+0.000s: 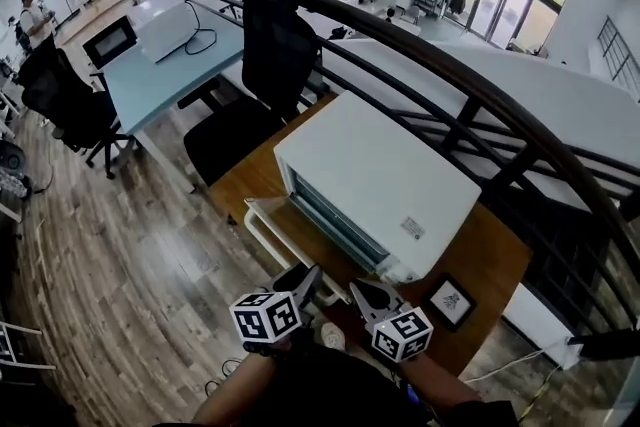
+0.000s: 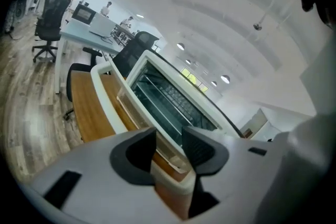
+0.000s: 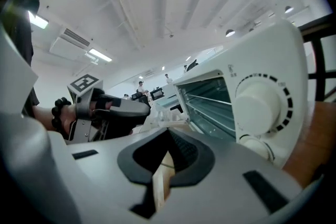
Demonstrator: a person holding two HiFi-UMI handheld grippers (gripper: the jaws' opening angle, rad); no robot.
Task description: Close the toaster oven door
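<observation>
The toaster oven [image 1: 385,180] is sitting on the wooden bench [image 1: 490,265] right ahead of both claws, its door [image 1: 275,227] dropped open toward them. The left claw [image 2: 169,139] is standing half wide, straddling the door's near corner by the white handle [image 2: 106,99]. Just beside it, the right claw [image 3: 167,132] is pinched narrow, gripping nothing.

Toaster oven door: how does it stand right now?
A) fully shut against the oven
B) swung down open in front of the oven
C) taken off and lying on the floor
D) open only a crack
B: the door lies folded down in front of the toaster oven, and the wire racks inside show plainly in the left gripper view.
</observation>
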